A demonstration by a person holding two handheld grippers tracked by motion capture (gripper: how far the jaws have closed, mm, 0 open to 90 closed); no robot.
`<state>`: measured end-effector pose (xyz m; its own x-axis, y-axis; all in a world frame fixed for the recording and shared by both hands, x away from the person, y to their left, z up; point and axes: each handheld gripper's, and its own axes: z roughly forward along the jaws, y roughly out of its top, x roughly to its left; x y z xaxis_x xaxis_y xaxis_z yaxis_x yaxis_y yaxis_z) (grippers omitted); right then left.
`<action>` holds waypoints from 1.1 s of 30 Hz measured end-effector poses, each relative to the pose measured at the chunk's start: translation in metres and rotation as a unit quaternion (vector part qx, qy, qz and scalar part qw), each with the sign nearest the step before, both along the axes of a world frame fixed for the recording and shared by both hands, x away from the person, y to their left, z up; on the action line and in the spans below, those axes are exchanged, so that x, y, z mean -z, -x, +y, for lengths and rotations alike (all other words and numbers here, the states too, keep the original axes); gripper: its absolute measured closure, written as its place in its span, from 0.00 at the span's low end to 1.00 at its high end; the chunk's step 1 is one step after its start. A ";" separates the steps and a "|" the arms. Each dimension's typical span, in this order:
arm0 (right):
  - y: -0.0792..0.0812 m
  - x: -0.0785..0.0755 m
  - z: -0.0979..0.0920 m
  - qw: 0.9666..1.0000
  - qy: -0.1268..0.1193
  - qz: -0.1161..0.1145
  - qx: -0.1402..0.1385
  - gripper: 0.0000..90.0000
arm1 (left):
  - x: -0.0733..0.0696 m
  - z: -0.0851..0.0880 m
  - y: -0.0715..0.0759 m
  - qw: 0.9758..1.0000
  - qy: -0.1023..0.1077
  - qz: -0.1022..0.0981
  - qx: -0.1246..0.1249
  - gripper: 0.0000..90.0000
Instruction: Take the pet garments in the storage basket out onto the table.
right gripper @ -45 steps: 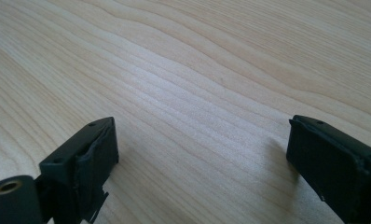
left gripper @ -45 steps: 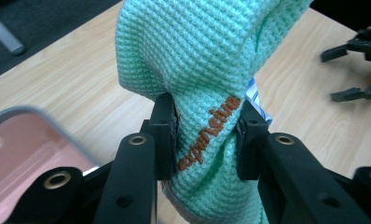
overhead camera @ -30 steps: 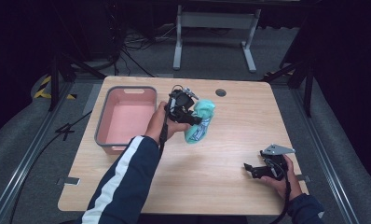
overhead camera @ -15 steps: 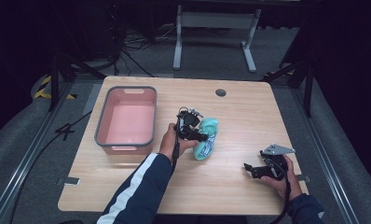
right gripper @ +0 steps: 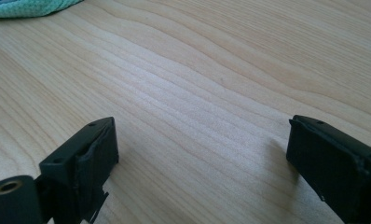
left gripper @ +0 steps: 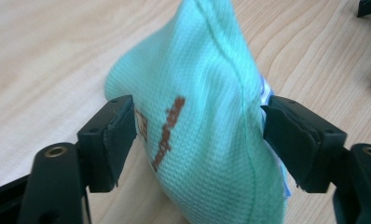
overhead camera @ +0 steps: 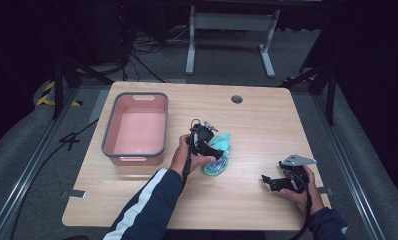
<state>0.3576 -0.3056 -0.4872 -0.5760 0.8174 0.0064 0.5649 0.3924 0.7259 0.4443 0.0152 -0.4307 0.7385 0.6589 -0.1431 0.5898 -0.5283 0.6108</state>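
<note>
Two grippers are at the table. The left gripper (overhead camera: 209, 145) stands over a mint-green cloth pouch (left gripper: 207, 116) near the middle of the wooden table (overhead camera: 267, 125); its jaws have just been opening, and in the left gripper view they now sit apart on either side of the pouch, the left pad at most brushing the fabric and the right pad just beside it, with no squeeze apparent. The pouch rests on the table, bunched into a soft peak, brown lettering facing the camera and a striped edge showing low at the right. Judged from this, the step in hand is a release. Done well, it calls for the jaws to clear both sides fully before the hand lifts, and for a straight upward withdrawal so that no pad snags the knit and drags the pouch. The right gripper (overhead camera: 282, 181) is held low at the near right corner, well apart, jaws wide and empty. A pink tub (overhead camera: 134, 150) stands empty to the left of the pouch.
</note>
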 end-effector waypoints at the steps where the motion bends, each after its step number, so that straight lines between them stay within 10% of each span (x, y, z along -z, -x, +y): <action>1: 0.000 0.000 0.000 1.000 0.000 0.000 0.000 0.10 | -0.003 0.000 0.001 1.000 0.001 -0.005 0.002 0.27; 18: 0.000 0.000 0.000 1.000 0.000 0.000 0.000 0.10 | -0.045 0.020 0.013 0.998 -0.006 -0.049 0.034 0.26; 33: 0.000 0.000 0.000 1.000 0.001 0.000 -0.001 0.10 | -0.072 0.058 0.039 0.991 -0.045 -0.102 0.080 0.27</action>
